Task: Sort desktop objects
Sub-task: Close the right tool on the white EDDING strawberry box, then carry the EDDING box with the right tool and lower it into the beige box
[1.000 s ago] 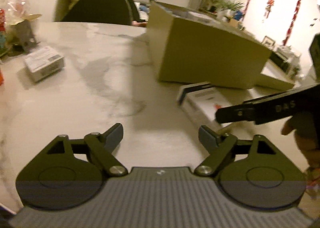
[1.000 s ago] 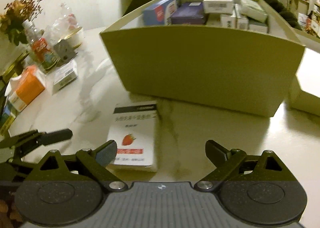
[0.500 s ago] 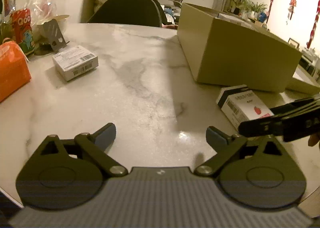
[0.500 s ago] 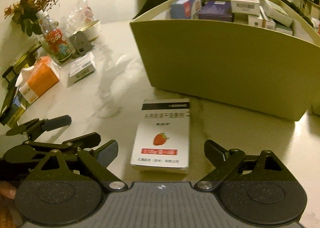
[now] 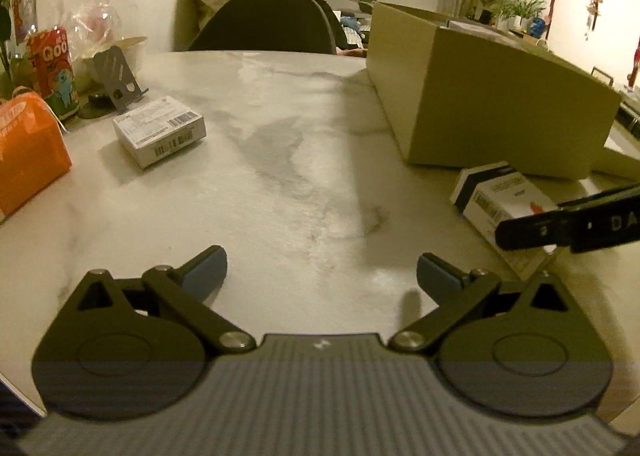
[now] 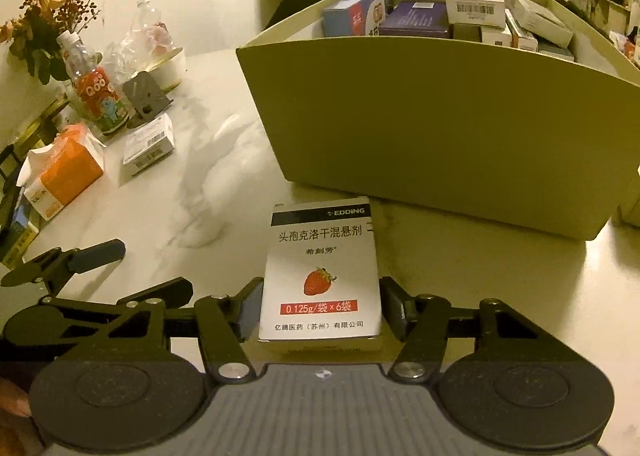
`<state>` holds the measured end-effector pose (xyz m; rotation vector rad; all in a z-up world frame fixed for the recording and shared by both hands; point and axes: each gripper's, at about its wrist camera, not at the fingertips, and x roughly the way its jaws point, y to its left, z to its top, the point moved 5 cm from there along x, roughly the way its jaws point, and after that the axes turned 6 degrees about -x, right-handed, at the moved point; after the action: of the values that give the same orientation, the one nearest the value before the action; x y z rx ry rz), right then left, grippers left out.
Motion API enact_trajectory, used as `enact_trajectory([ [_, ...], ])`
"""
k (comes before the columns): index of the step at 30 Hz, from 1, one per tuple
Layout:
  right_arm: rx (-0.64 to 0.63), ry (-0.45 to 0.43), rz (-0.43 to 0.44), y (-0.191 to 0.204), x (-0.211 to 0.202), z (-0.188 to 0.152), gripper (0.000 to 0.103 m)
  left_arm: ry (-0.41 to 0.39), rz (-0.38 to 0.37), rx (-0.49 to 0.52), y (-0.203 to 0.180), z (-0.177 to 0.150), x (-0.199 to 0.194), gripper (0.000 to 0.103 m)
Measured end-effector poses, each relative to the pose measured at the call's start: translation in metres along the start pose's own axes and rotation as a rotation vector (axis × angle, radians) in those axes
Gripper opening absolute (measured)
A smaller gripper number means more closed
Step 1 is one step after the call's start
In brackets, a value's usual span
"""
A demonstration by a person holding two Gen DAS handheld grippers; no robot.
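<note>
Right gripper [image 6: 320,306]: fingers now narrowed against both sides of the strawberry box [image 6: 320,276], which half a second ago lay ahead of wide fingers; box flat on the table [image 6: 500,296], lower centre of the frame. Left gripper [image 5: 322,268]: fingers wide, empty, lower centre. Carton [image 6: 440,127] of packs directly beyond the box. White box [image 5: 160,129], orange pack [image 5: 28,151], bottle [image 5: 54,67]: upper left.
</note>
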<state>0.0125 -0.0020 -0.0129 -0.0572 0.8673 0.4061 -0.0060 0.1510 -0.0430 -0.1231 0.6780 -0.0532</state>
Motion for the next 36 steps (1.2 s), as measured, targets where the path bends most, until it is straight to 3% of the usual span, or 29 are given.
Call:
enact_trajectory([
  [23,-0.005,-0.035,0.057,-0.003,-0.011,0.013,0.063,-0.024,0.026,0.033,0.000,-0.004,0.001,0.103],
  [30,-0.004,-0.049,0.081,-0.004,-0.017,0.019,0.063,-0.016,0.088,-0.020,0.013,-0.001,0.002,0.103],
  [36,-0.004,-0.062,0.101,-0.005,-0.022,0.024,0.063,-0.022,0.094,-0.019,0.015,-0.001,0.003,0.103],
])
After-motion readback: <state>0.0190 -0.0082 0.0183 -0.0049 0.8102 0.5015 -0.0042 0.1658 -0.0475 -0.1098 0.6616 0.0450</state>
